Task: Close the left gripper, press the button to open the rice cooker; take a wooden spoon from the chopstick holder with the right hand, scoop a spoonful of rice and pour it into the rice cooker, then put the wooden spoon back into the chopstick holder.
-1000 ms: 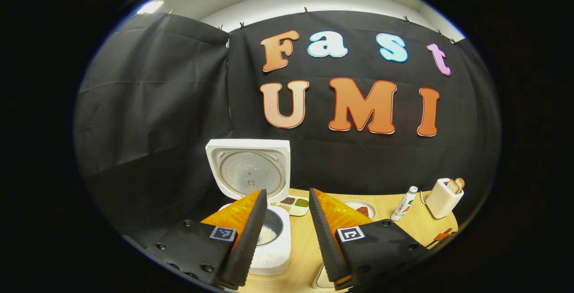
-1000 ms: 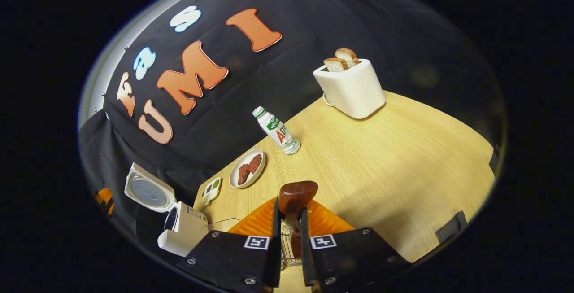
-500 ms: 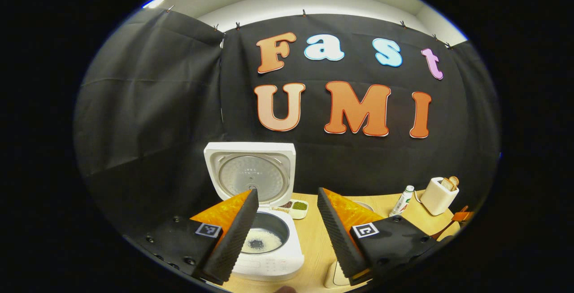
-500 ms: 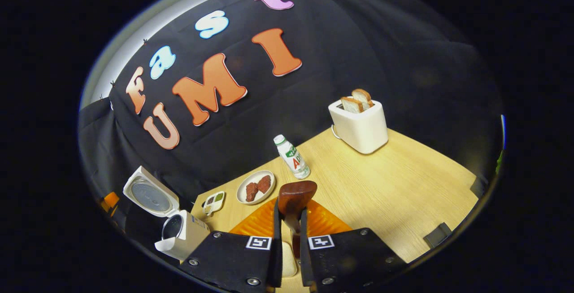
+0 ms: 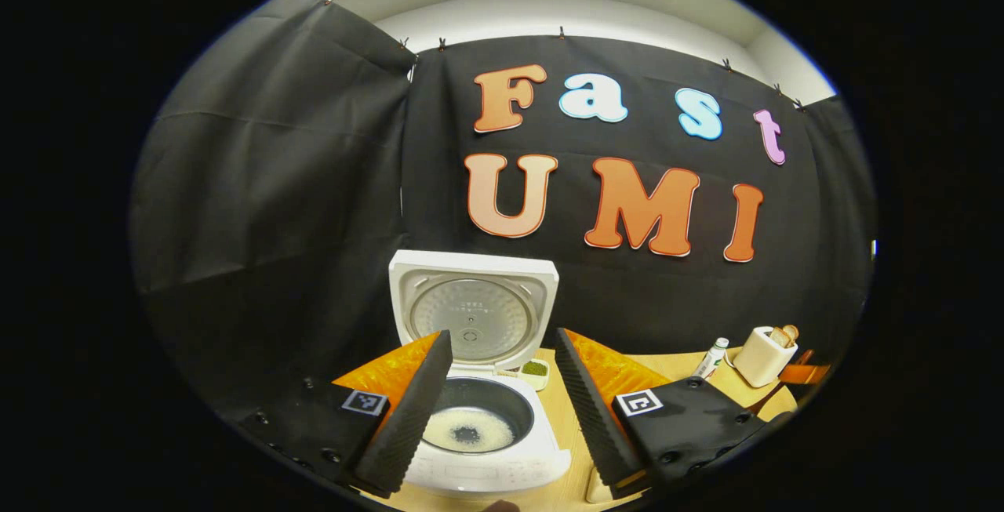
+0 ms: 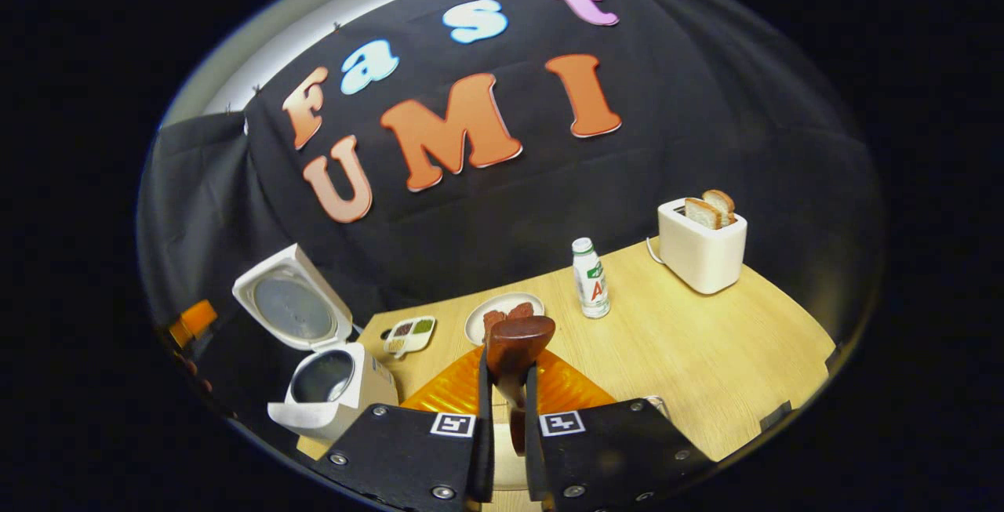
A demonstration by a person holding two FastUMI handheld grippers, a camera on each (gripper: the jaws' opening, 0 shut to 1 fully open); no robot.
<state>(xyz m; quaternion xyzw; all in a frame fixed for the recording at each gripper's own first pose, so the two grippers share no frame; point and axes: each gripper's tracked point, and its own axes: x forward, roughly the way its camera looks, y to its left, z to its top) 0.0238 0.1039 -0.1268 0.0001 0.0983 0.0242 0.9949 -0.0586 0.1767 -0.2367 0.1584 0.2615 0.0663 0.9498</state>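
In the right gripper view, the right gripper (image 6: 503, 386) is clamped on the wooden spoon (image 6: 518, 342), its bowl poking up at 12 o'clock of the fingers. The rice cooker (image 6: 333, 383) stands lid-up at 9 o'clock. In the left gripper view, the left gripper (image 5: 499, 398) is spread wide above the cooker's pot, rice in its bottom.

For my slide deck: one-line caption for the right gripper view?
Right gripper clamps a wooden spoon above the table, rice cooker open nearby.
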